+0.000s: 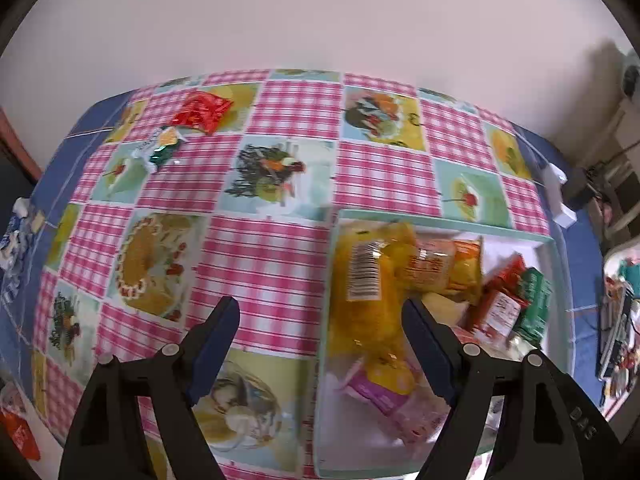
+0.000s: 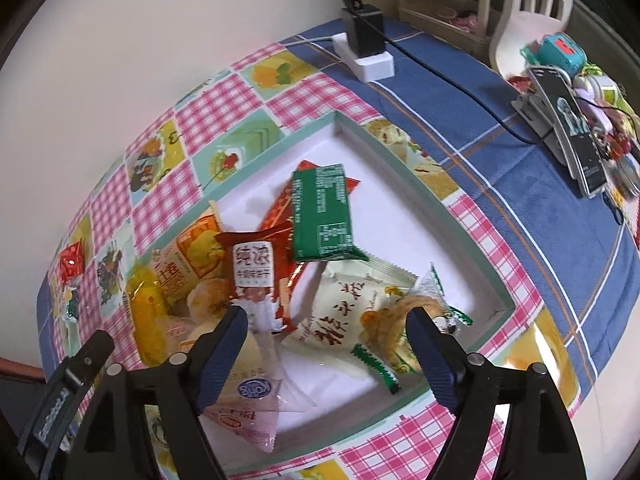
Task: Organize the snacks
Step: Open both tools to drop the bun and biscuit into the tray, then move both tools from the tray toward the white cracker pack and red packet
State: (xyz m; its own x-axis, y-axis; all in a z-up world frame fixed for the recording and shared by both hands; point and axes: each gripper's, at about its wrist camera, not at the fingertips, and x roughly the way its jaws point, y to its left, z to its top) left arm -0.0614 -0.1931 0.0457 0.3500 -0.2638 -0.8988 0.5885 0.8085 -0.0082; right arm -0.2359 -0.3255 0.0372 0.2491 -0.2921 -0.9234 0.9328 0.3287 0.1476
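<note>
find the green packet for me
In the right wrist view the green packet lies inside the tray, toward its far corner, resting on top of the red packets.

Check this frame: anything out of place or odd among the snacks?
Yes. Two snacks lie outside the tray, on the far-left tablecloth: a red packet and a small green-and-white packet. The snacks inside the tray are piled askew, overlapping. Both claws, left claw and right claw, are open and empty.
</note>
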